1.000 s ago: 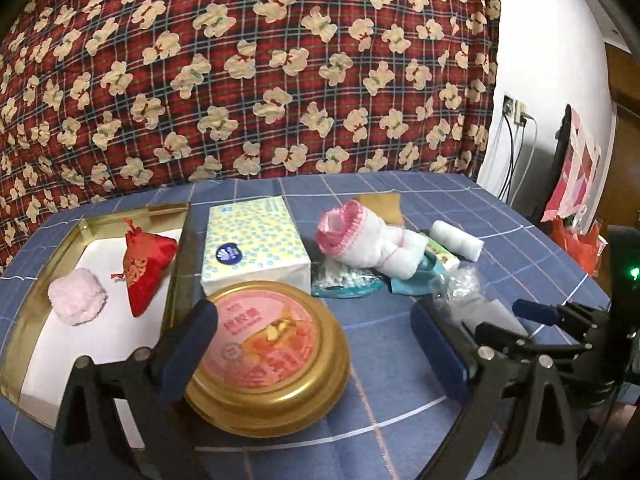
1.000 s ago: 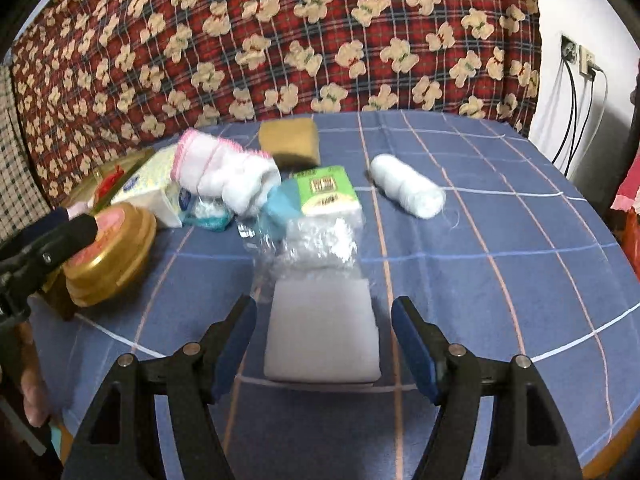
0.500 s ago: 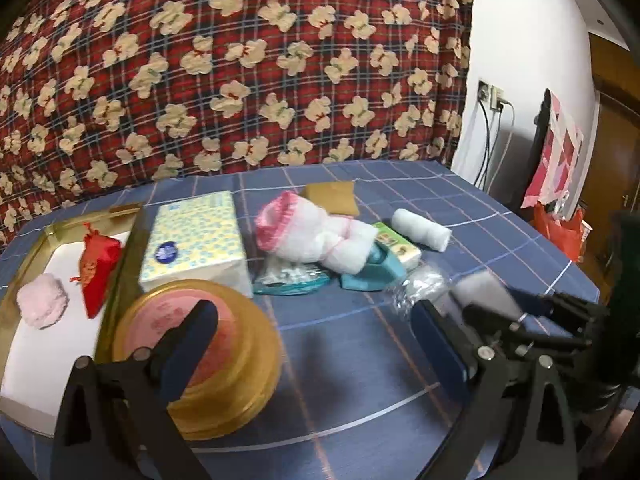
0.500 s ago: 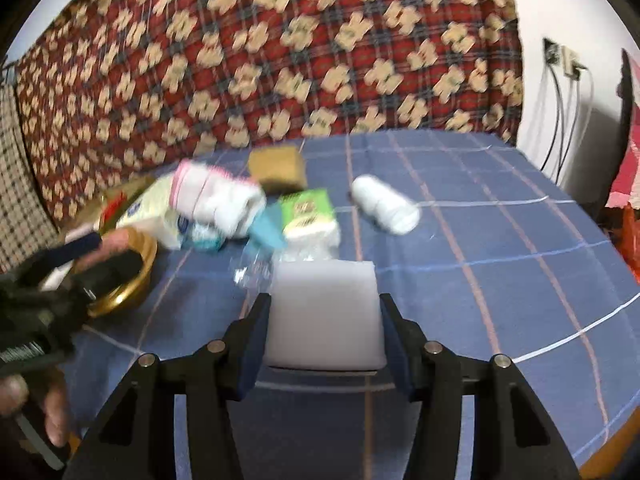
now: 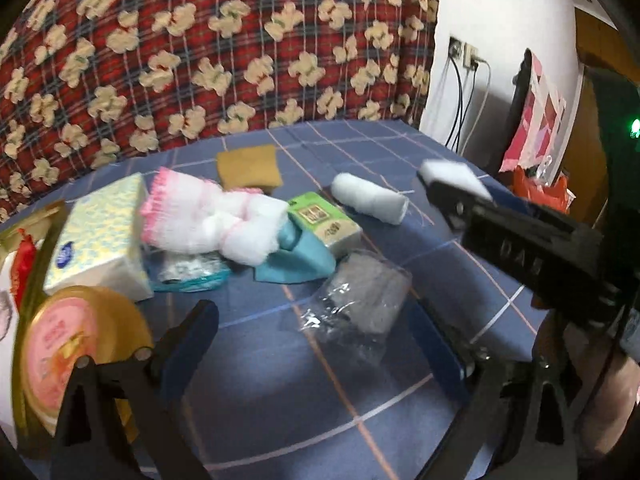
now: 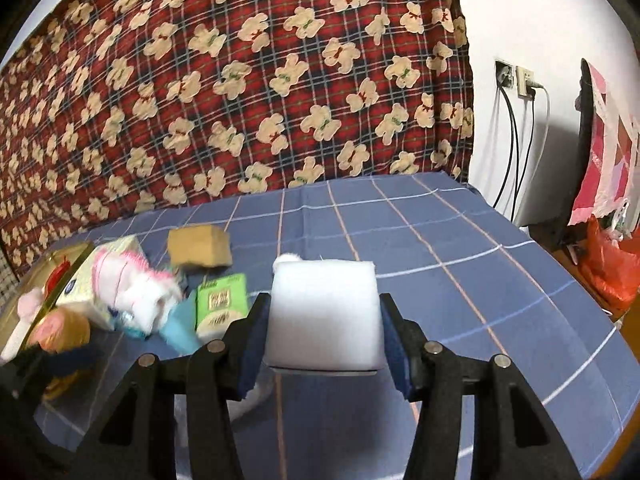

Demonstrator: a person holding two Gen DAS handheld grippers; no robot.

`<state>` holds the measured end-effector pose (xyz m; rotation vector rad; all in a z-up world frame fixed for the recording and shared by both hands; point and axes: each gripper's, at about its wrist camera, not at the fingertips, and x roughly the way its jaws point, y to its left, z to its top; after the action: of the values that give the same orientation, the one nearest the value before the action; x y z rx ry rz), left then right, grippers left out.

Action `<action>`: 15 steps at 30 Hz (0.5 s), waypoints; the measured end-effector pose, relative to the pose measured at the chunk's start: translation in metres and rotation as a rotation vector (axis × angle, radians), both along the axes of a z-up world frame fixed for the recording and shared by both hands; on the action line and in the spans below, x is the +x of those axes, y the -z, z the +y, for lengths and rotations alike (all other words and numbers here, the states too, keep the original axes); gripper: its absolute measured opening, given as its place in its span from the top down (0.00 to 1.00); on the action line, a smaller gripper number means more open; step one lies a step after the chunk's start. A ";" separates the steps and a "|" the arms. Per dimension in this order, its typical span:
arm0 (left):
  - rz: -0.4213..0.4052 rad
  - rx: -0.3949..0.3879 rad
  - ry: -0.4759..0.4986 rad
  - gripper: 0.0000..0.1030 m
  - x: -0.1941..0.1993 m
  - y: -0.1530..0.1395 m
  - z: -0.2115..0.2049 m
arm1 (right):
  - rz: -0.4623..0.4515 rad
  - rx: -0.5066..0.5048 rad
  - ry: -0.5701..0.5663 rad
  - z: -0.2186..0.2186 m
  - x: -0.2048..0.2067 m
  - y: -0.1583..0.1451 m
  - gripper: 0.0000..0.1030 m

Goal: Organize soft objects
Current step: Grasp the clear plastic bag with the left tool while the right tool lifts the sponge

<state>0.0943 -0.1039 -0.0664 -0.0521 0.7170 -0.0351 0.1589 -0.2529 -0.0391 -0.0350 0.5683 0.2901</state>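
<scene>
The right gripper (image 6: 323, 330) is clamped on the white sponge (image 6: 323, 312), its jaws having just closed on it, both pads pressed flat against the block's left and right sides, and the block is held clear above the blue checked table (image 6: 460, 280). The left gripper (image 5: 316, 344) stands with its jaws wide apart and nothing between them, low over the table, with a crumpled clear bag (image 5: 360, 300) just beyond its tips. Farther off lie the green packet (image 5: 324, 220), pink-and-white socks (image 5: 208, 220), white roll (image 5: 370, 198) and tan sponge (image 5: 248, 168), with the tissue pack (image 5: 100, 236) and gold tin (image 5: 76, 340) to the left.
</scene>
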 end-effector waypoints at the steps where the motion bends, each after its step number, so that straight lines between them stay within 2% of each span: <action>1: 0.012 -0.004 0.002 0.08 0.005 0.002 -0.001 | -0.002 0.006 0.002 0.000 0.002 -0.001 0.47; 5: 0.060 -0.016 0.017 0.21 0.022 0.009 -0.006 | -0.011 0.009 0.008 0.003 0.012 -0.003 0.47; 15: 0.148 -0.027 0.058 0.26 0.046 0.024 -0.018 | 0.017 0.007 0.024 0.003 0.025 0.009 0.47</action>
<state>0.1398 -0.1219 -0.0901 -0.0604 0.8655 -0.0976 0.1841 -0.2495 -0.0480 -0.0193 0.5840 0.2696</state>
